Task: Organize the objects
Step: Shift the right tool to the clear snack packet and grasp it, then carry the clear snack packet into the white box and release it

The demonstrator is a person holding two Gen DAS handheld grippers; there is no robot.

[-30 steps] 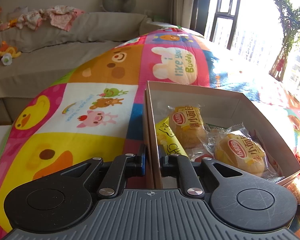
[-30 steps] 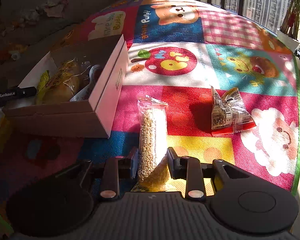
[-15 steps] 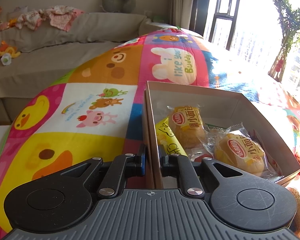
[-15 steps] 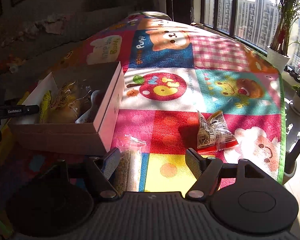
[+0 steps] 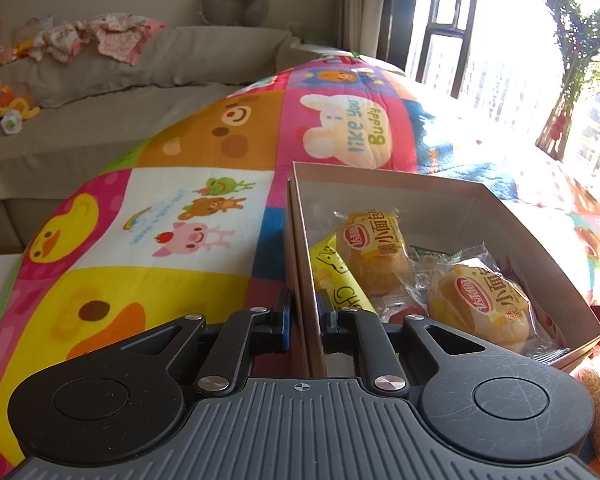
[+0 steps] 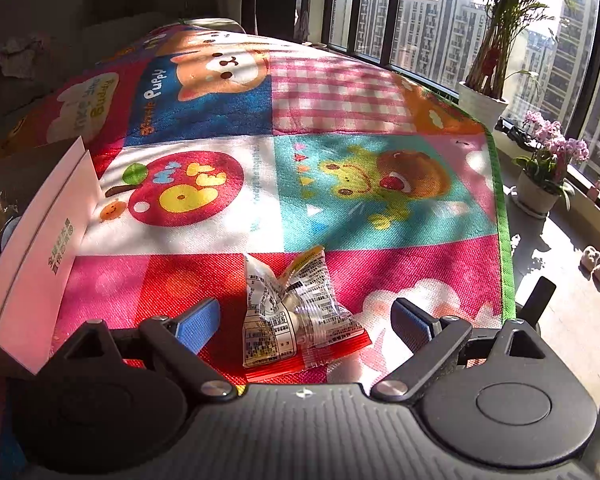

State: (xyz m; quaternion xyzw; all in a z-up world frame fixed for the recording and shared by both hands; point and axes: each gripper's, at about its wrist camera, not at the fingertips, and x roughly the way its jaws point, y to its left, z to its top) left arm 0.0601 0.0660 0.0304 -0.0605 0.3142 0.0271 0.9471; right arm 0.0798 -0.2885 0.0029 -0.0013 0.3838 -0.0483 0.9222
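- Left wrist view: the left gripper (image 5: pixel 303 316) has its jaws nearly closed, pinching the near left wall of the cardboard box (image 5: pixel 420 188), one finger outside the wall and one inside.
- The box sits on the cartoon play mat (image 5: pixel 160 220), open at the top. Inside it lie two wrapped small breads, one (image 5: pixel 374 250) close to the clamped wall and one (image 5: pixel 482 304) farther to the right, with a yellow packet (image 5: pixel 338 280) tucked just inside the clamped wall.
- This hand appears to be steadying the box while the other collects.

- Right wrist view: the right gripper (image 6: pixel 306 320) has its jaws spread wide and holds nothing.
- A clear snack packet (image 6: pixel 296 316) with a red lower edge lies flat on the mat directly between the two fingers, touching neither. Its long axis runs roughly away from the camera, tilted a little left, so the jaws would close across its narrow width.
- The box stands well to the left of the packet, its pale outer wall (image 6: pixel 48 248) at the picture's left edge.
- The right gripper is plainly the nearer one to the packet. Judged from here, the next move is to close on it, then carry it left into the box; crinkly film could slip from a shallow pinch.
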